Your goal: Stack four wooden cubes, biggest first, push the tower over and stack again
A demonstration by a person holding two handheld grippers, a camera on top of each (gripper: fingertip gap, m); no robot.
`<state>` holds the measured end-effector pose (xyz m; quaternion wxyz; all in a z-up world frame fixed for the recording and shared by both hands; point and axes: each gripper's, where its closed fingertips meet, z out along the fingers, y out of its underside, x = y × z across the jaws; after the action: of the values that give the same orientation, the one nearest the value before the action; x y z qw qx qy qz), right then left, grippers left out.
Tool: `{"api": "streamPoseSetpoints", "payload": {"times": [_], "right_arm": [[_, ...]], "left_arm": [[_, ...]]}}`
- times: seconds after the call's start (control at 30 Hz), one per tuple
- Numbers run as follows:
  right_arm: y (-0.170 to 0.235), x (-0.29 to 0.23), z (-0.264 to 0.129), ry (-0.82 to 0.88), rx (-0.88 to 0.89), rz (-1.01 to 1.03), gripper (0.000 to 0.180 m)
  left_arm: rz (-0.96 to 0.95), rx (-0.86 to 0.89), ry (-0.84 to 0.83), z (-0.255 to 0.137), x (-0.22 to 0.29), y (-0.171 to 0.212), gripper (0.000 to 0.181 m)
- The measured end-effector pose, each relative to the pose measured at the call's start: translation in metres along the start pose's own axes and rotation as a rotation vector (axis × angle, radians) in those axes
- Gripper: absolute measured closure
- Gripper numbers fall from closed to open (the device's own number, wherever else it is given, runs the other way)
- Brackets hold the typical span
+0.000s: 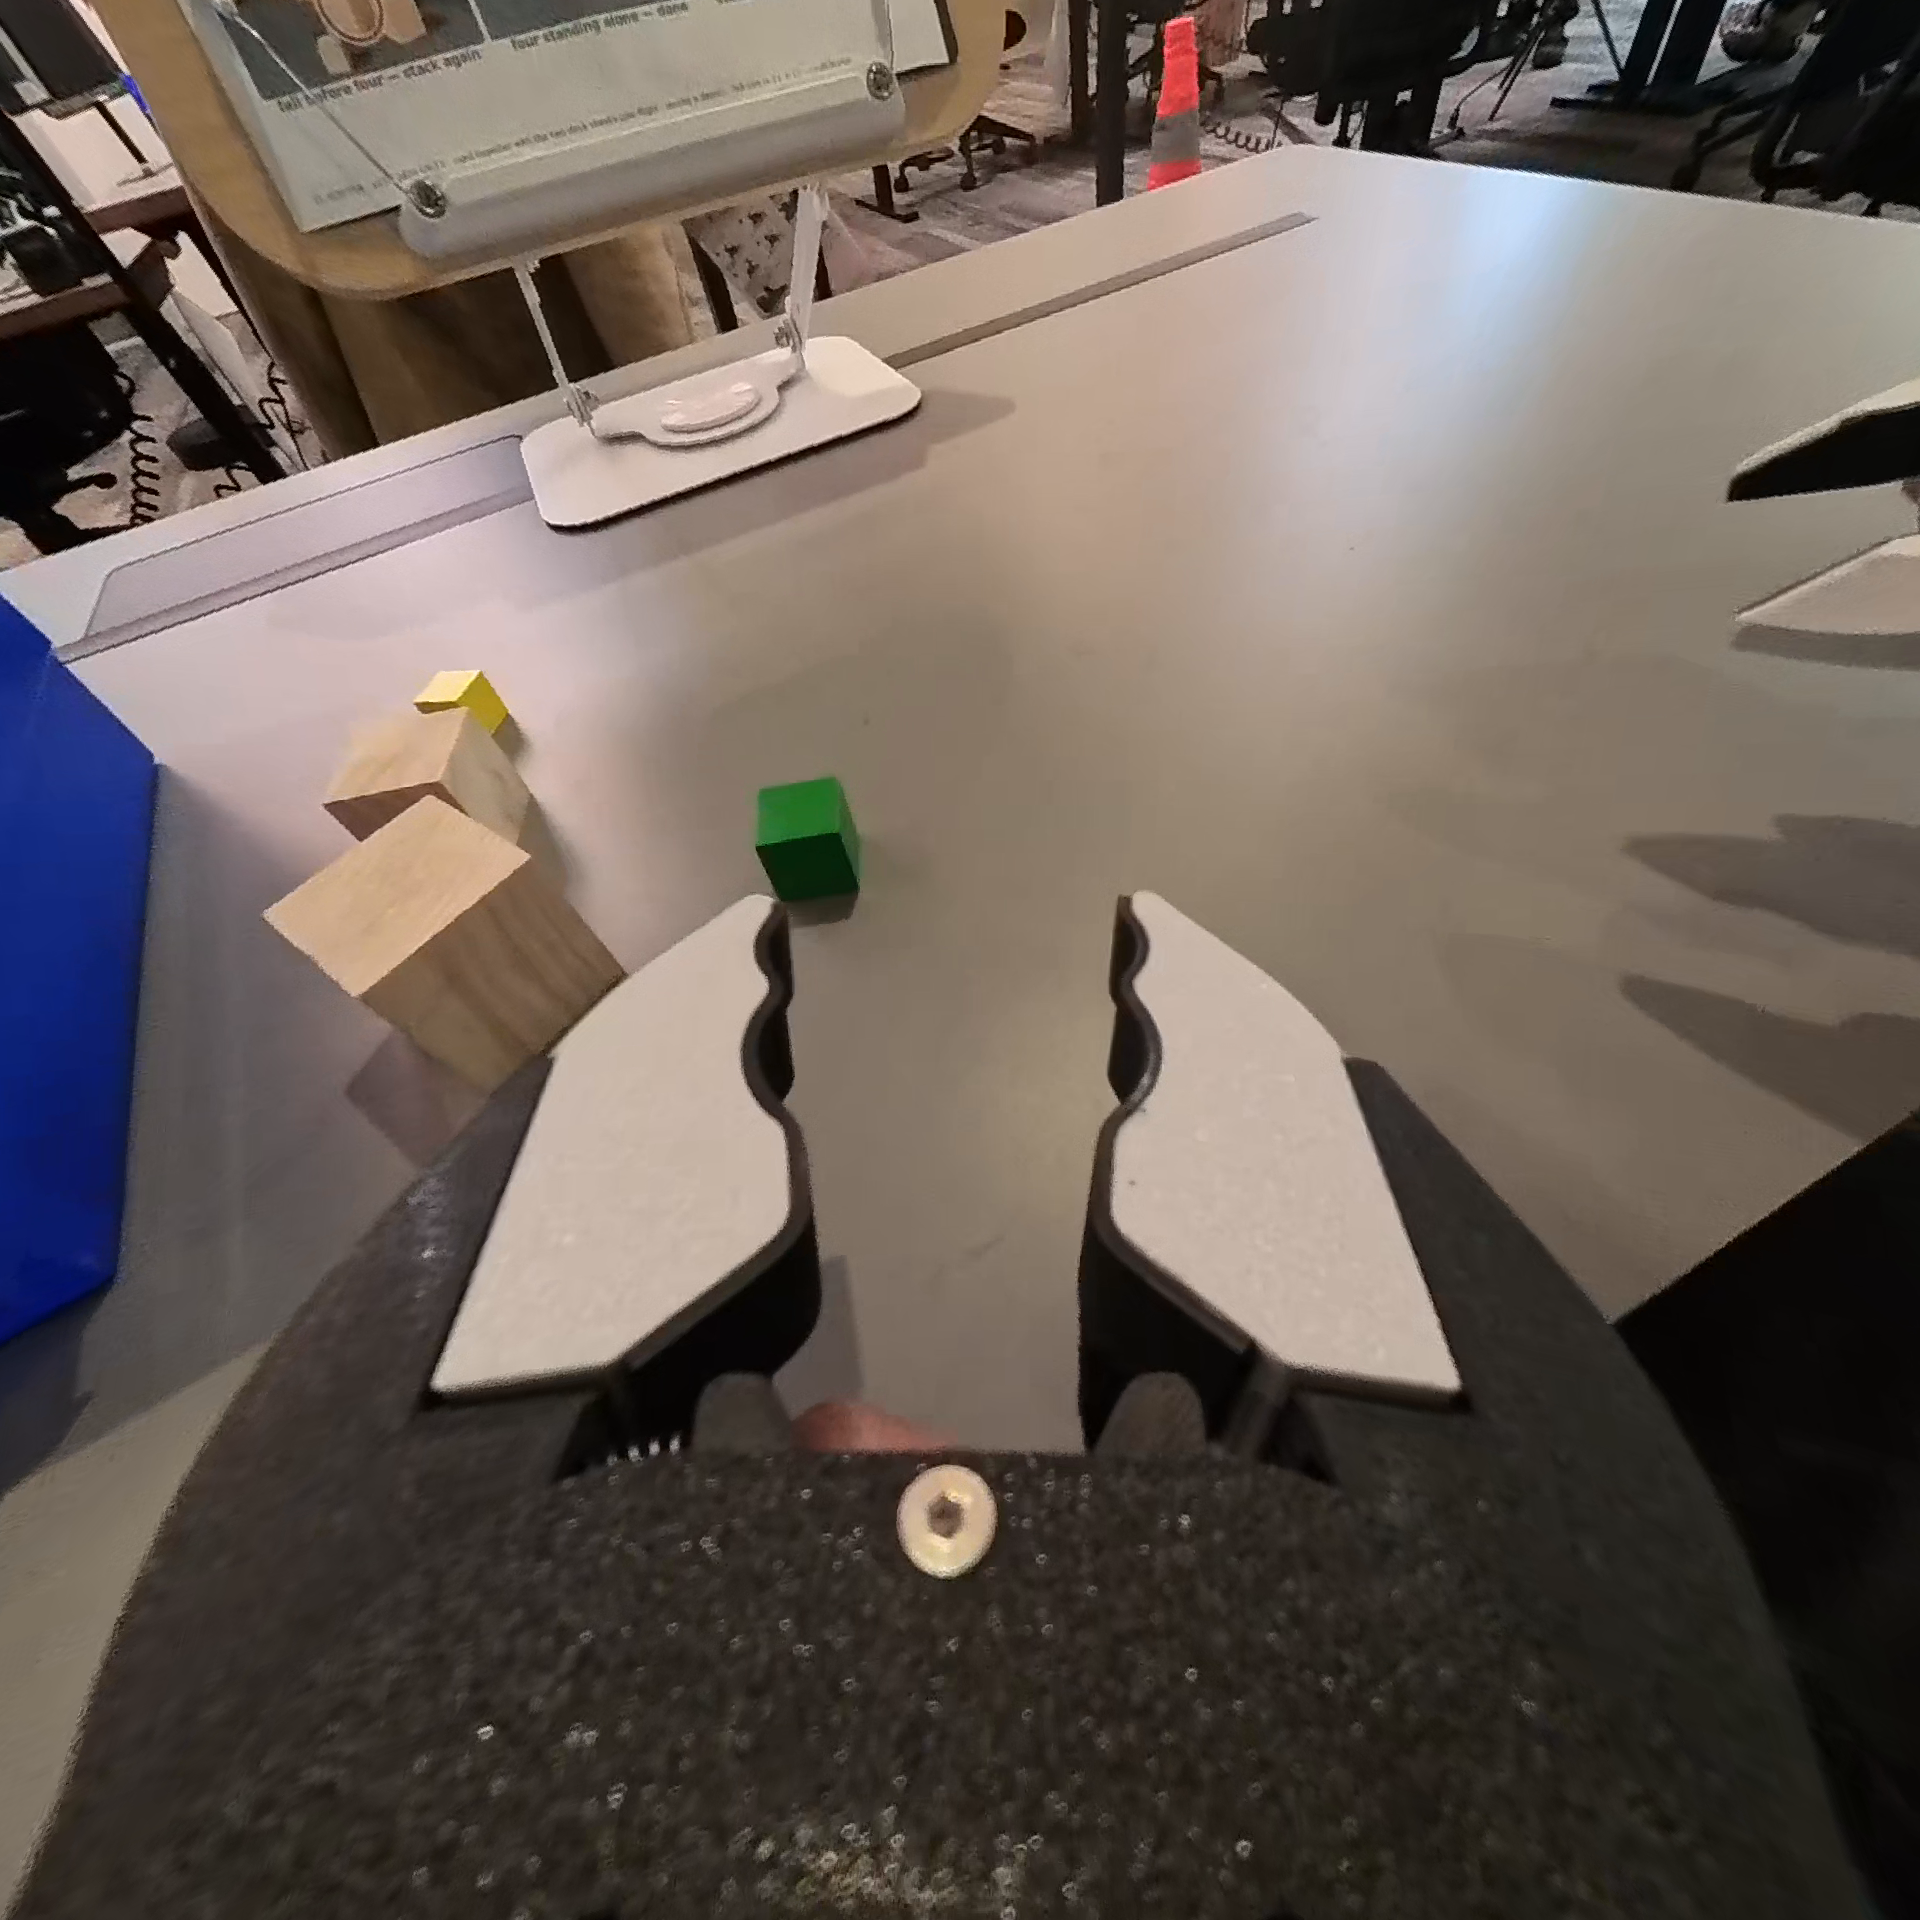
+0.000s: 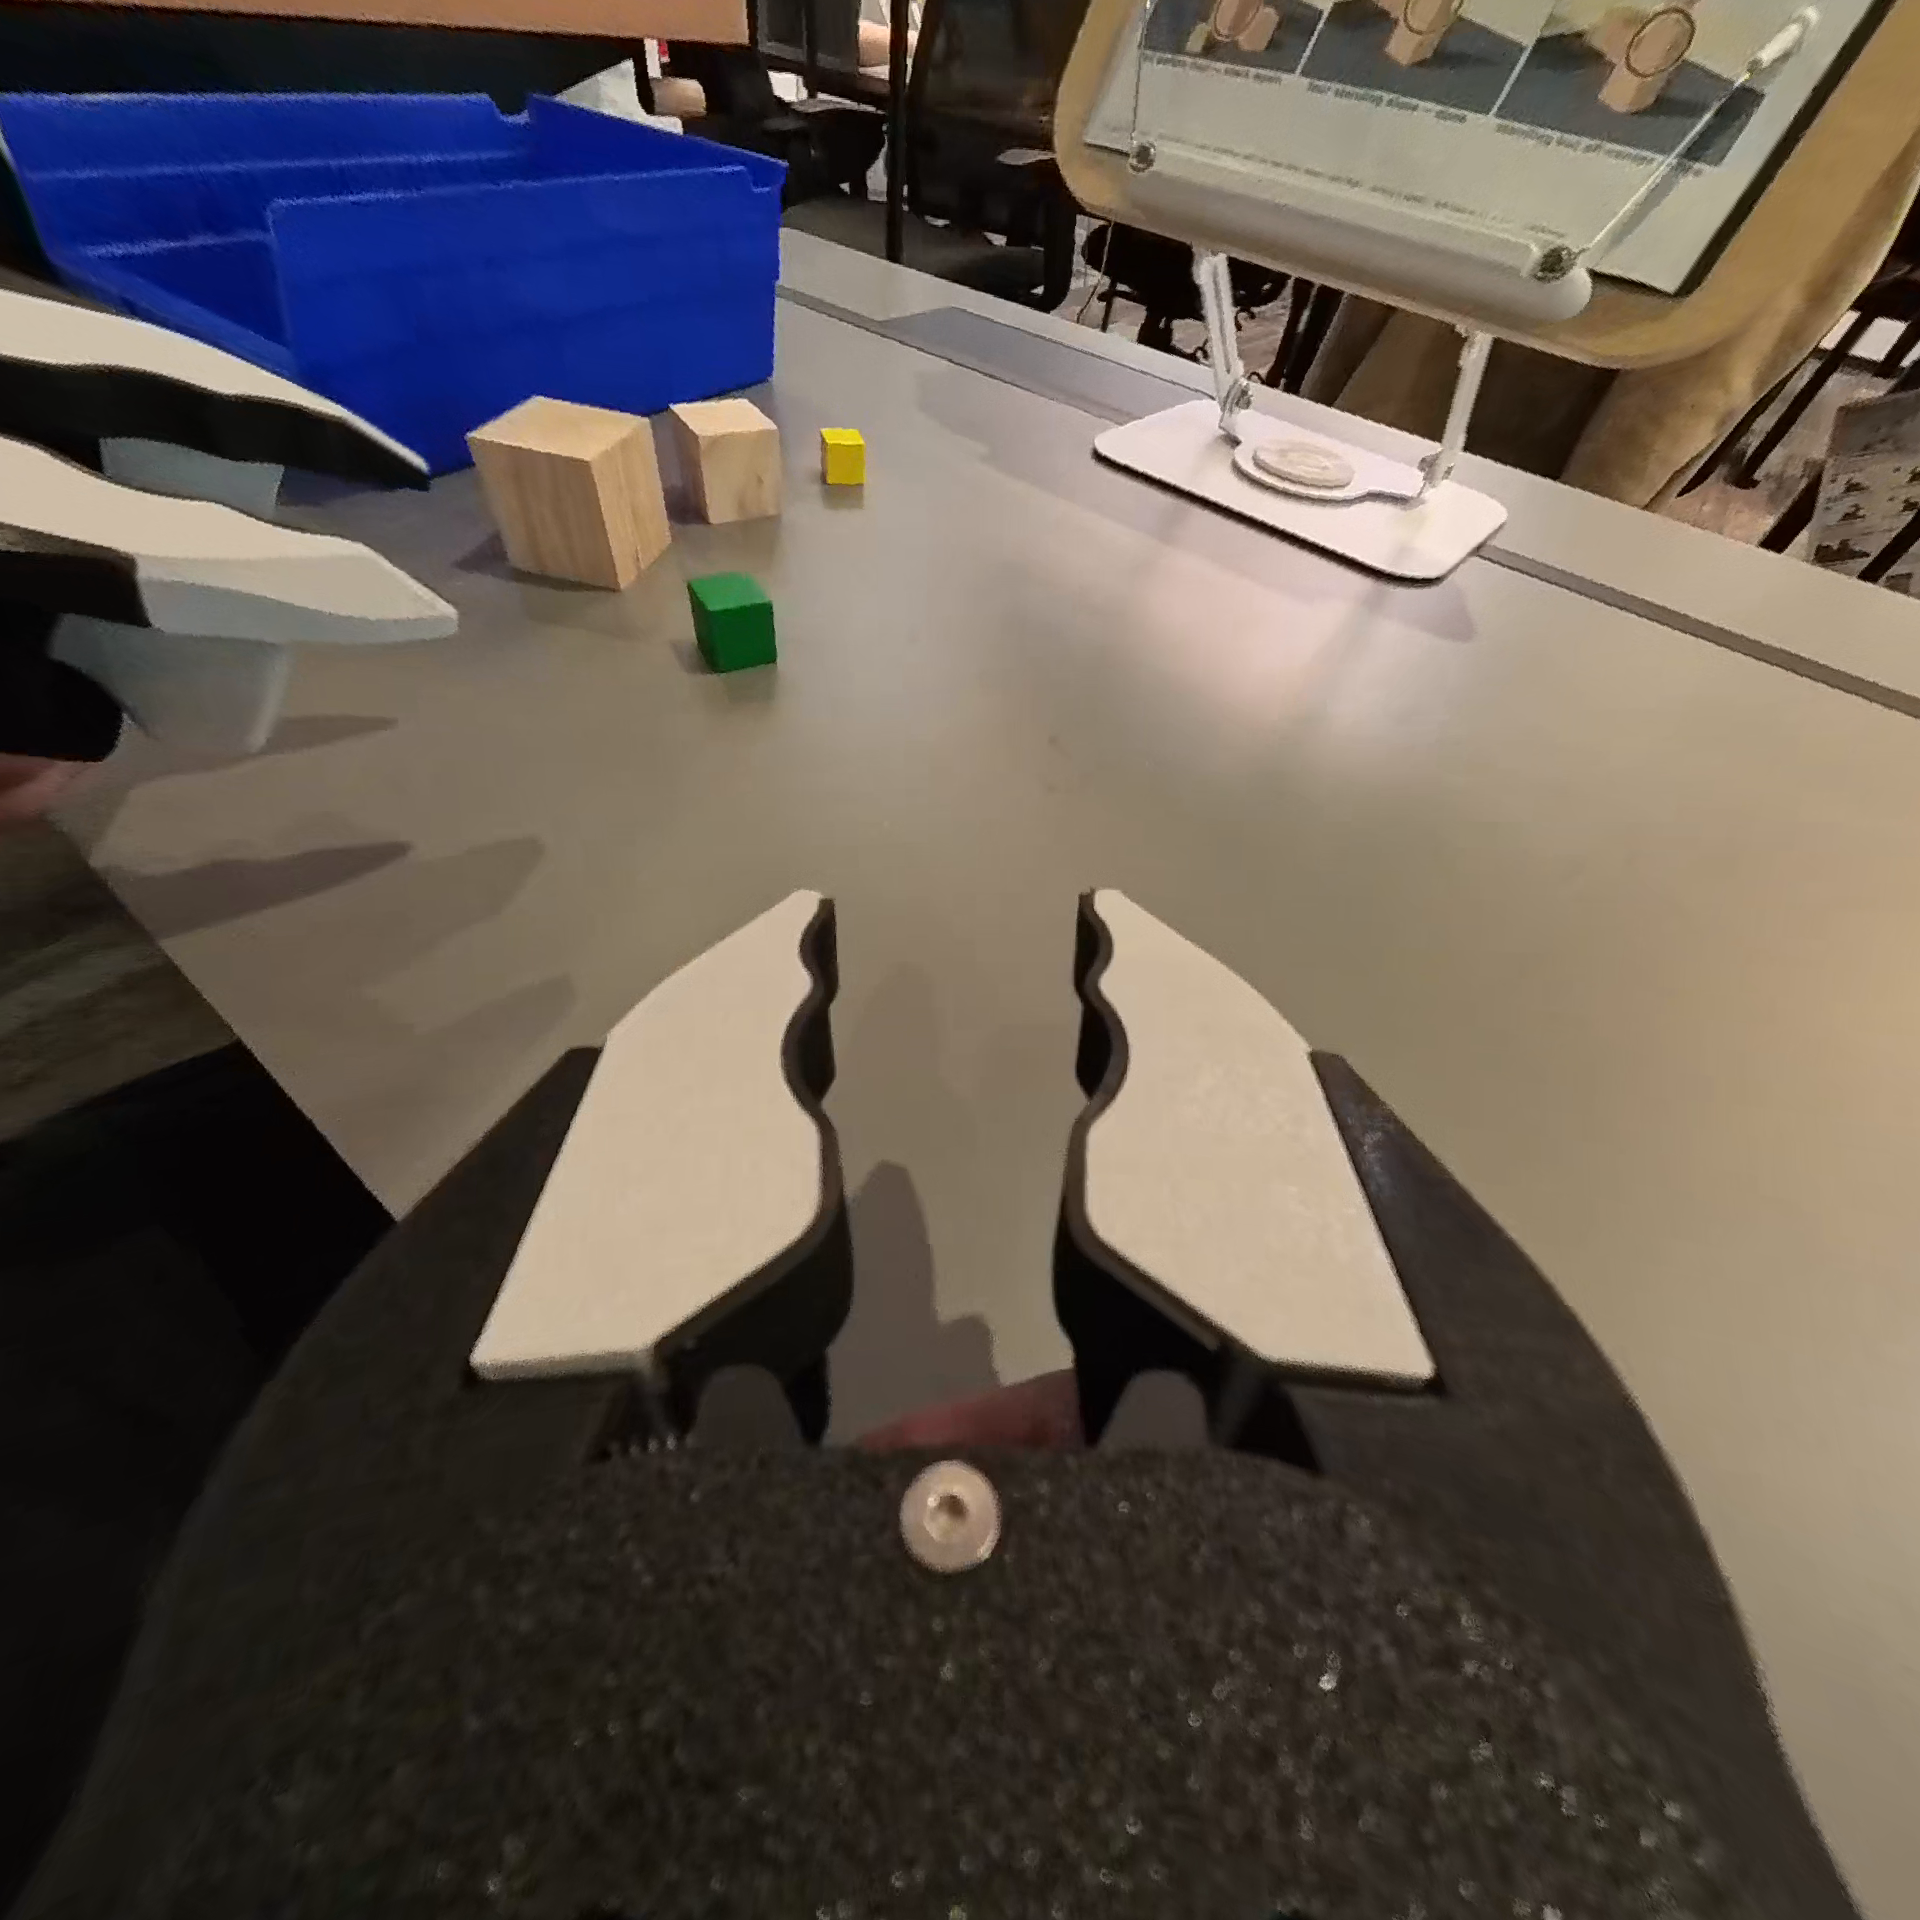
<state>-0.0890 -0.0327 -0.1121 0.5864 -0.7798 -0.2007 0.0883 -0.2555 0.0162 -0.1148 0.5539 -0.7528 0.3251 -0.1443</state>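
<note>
Four wooden cubes are seen unstacked on the grey table [image 2: 1247, 831], at its far left: the largest plain wooden cube [image 2: 569, 506], a smaller plain wooden cube [image 2: 727, 459] just beside it, a tiny yellow cube [image 2: 842, 455] farther right, and a small green cube [image 2: 732, 621] nearer, apart from the rest. A blue plastic bin [image 2: 520, 270] is set behind them. The left gripper [image 1: 951, 914] is held wide and empty near the green cube — the right gripper [image 2: 956, 909] likewise gapes, holding nothing, well apart from them.
</note>
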Motion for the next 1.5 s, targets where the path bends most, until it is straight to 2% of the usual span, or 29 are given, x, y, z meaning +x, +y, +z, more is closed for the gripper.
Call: {"api": "streamPoseSetpoints", "payload": {"times": [0.73,0.83,0.9,0.93,1.0,1.03,1.1,1.23,1.33,1.4,1.47,1.5], "right_arm": [[0.001,-0.002,0.01,-0.017,-0.029,-0.03,0.144],[0.001,-0.002,0.01,-0.014,-0.035,-0.034,0.145],[0.001,-0.002,0.008,-0.018,-0.032,-0.032,0.145],[0.001,-0.001,0.008,-0.019,-0.032,-0.034,0.145],[0.003,-0.001,0.011,-0.025,-0.04,-0.039,0.146],[0.003,-0.001,0.012,-0.03,-0.043,-0.04,0.146],[0.002,-0.001,0.014,-0.038,-0.045,-0.041,0.146],[0.002,0.001,0.012,-0.037,-0.046,-0.05,0.147],[0.001,0.002,0.01,-0.037,-0.043,-0.05,0.148],[0.001,0.003,0.009,-0.039,-0.04,-0.045,0.148],[0.001,0.002,0.008,-0.046,-0.038,-0.042,0.149],[0.001,0.002,0.008,-0.047,-0.038,-0.042,0.149]], "left_arm": [[0.028,-0.063,0.002,-0.003,-0.002,0.016,0.122],[0.177,-0.031,-0.08,-0.004,-0.026,0.001,0.121],[0.36,-0.012,-0.141,-0.006,-0.056,-0.022,0.137],[0.449,-0.066,-0.108,-0.002,-0.066,-0.026,0.135],[0.548,-0.262,0.054,0.01,-0.081,-0.016,0.119],[0.556,-0.365,0.145,0.016,-0.086,-0.008,0.108],[0.556,-0.506,0.247,0.029,-0.1,0.001,0.106],[0.591,-0.702,0.237,0.052,-0.137,0.017,0.103],[0.603,-0.763,0.251,0.062,-0.149,0.029,0.097],[0.574,-0.807,0.299,0.065,-0.147,0.042,0.098],[0.571,-0.888,0.344,0.061,-0.143,0.057,0.118],[0.582,-0.9,0.344,0.06,-0.142,0.059,0.118]]}}
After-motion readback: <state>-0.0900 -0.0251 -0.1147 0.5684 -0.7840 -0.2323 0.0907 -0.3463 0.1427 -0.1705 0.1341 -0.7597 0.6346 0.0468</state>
